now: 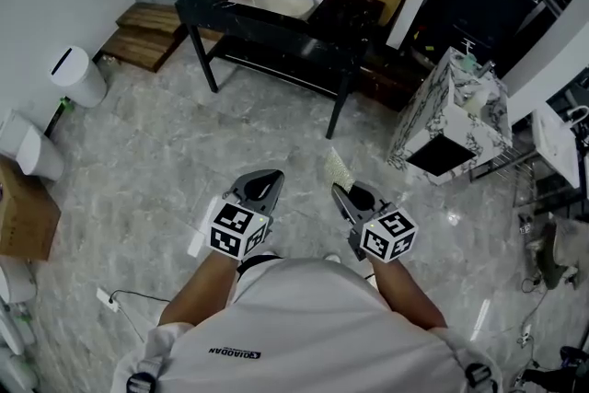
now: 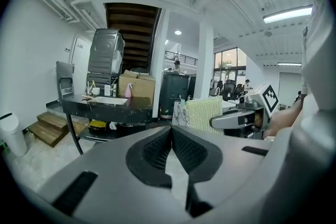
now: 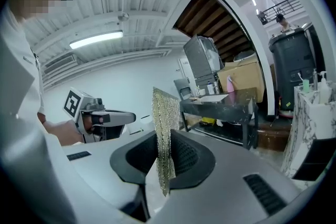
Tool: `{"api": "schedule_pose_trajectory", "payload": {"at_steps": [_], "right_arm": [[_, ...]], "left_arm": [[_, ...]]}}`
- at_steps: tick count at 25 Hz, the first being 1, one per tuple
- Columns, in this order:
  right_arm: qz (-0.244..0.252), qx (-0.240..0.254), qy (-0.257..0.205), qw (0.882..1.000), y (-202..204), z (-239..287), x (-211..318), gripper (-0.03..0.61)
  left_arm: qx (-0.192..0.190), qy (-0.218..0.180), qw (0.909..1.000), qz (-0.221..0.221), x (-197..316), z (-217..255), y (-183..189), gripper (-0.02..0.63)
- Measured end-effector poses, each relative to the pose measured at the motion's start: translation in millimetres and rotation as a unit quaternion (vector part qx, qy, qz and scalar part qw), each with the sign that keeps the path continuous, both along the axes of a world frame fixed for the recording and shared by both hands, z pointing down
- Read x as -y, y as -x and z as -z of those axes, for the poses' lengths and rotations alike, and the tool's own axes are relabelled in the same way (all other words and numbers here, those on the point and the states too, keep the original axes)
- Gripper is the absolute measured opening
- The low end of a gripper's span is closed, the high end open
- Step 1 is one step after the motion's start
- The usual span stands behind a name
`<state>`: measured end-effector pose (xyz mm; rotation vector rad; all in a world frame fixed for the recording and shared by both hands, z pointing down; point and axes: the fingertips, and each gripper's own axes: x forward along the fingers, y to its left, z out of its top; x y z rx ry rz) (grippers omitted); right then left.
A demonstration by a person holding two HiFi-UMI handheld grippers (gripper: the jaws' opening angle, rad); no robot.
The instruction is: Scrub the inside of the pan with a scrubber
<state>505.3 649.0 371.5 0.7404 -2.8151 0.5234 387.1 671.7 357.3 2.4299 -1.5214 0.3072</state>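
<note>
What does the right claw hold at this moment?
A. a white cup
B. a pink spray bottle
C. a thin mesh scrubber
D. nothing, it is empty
C: in the right gripper view the right claw is shut on the scrubber, a thin glittering sheet that stands upright between its pads.

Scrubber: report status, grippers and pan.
Left gripper shut, empty. Right gripper shut on scrubber. Pan not made out; black table stands well ahead.
</note>
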Motion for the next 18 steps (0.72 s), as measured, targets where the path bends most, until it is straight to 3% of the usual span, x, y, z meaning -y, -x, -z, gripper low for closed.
{"api": "schedule_pose_trajectory", "payload": {"at_steps": [6, 18], "right_arm": [[0.013, 0.004, 0.009, 1.0, 26, -7, -10, 0.075], [0.003, -0.013, 0.019, 1.0, 89, -21, -17, 0.075]], "left_arm": [[-0.001, 0.015, 0.9998, -0.013, -7, -15, 9, 0.015], [-0.008, 0.018, 0.9998, 0.004, -15, -24, 89, 0.015]]}}
